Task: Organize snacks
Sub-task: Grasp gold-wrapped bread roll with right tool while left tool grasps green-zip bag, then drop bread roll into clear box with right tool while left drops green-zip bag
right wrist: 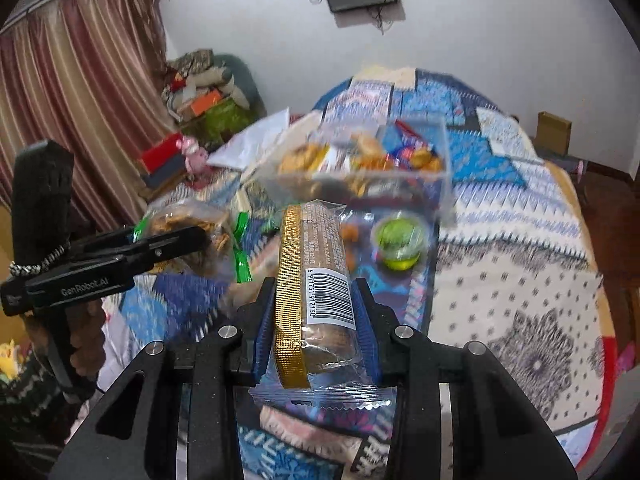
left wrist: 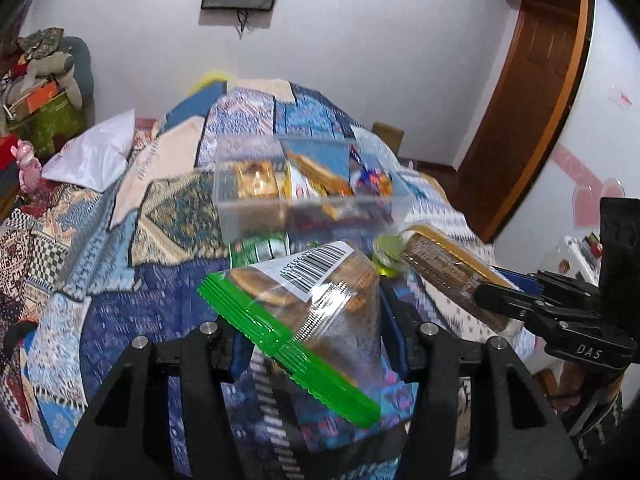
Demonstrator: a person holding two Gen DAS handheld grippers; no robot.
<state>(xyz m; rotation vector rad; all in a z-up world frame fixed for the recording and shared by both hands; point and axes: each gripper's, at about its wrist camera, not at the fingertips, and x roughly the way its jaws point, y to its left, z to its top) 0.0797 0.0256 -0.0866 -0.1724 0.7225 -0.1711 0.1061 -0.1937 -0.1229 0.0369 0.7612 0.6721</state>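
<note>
Left gripper (left wrist: 316, 320) grips green-edged packet (left wrist: 304, 300), right gripper (right wrist: 316, 320) gold-striped packet (right wrist: 316, 280); blurred snack box (right wrist: 360, 160) behind.

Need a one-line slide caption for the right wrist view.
Right gripper clamps a gold-edged biscuit pack above the quilted bed, clear snack box ahead.
</note>
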